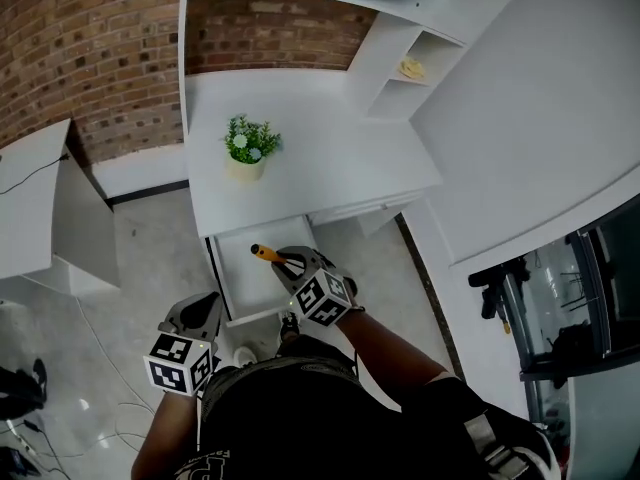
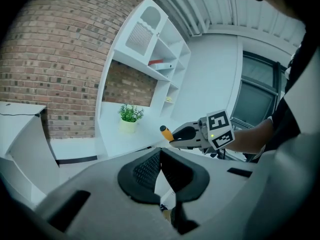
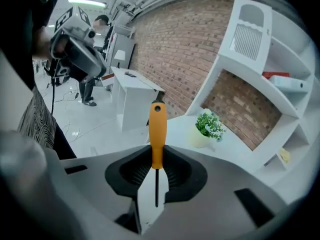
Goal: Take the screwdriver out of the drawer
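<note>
My right gripper (image 1: 290,261) is shut on the screwdriver (image 1: 266,254), which has an orange handle and a thin dark shaft. In the right gripper view the screwdriver (image 3: 157,139) stands upright between the black pads, handle end away from me. It hangs above the open white drawer (image 1: 243,307) under the white desk (image 1: 300,168). My left gripper (image 1: 205,318) is lower left of the drawer, its pads (image 2: 145,170) closed together with nothing between them. In the left gripper view the right gripper (image 2: 192,135) shows with the orange handle (image 2: 165,132) sticking out.
A small potted plant (image 1: 250,146) stands on the desk top. White shelves (image 1: 420,28) rise at the back right against a brick wall (image 1: 80,48). A second white table (image 1: 40,208) is at the left. Cables (image 1: 90,388) lie on the floor.
</note>
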A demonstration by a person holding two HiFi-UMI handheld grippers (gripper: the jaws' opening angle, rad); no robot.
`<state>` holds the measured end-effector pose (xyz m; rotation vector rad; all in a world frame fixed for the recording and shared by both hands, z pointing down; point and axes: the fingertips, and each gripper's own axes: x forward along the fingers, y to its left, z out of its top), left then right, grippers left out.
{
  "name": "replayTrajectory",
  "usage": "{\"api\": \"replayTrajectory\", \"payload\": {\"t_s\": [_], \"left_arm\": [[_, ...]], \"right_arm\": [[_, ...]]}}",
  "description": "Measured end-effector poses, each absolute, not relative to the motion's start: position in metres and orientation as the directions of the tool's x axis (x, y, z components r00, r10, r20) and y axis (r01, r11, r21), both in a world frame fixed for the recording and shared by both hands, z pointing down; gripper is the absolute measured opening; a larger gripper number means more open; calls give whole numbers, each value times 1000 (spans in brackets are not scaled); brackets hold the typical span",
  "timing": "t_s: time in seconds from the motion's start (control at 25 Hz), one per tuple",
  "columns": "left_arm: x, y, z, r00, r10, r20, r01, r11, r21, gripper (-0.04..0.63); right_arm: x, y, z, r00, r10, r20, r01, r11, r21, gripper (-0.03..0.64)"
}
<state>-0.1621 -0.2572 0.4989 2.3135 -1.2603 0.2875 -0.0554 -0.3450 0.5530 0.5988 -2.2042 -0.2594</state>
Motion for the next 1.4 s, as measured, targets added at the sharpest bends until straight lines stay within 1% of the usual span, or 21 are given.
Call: {"api": "replayTrajectory", "payload": {"t_s": [0.2,0.32,0.56,0.76,0.88,1.2,1.4], "left_arm": [[-153,-262,482,584,-719,376,-811,-499,305,17],[-144,-265,469,605,-713,355,-796,-528,297,17],[-124,-268,450,633,-705,320,-774,-570,276,17],[-116,-269,425,628,-731,268,-778,-571,264,17],[-111,-269,413,614,-751,245,-787,-558,264,17],[-69,-245,401,609,-762,222,-787,-543,293,17],[-43,-224,397,597,-770,224,-796,-534,286,17]], "right_arm": [[-51,-327,508,-597,-543,591,-404,840,362,72],[-47,-319,483,-632,-557,538,-461,829,317,72],[-34,-309,452,-709,-566,420,-587,804,93,72],[-16,-310,436,-761,-560,328,-625,769,-138,72],[-3,-310,424,-775,-563,287,-625,750,-217,72],[29,-279,388,-801,-557,220,-595,781,-190,72],[53,-258,383,-815,-546,195,-578,789,-208,72]]}}
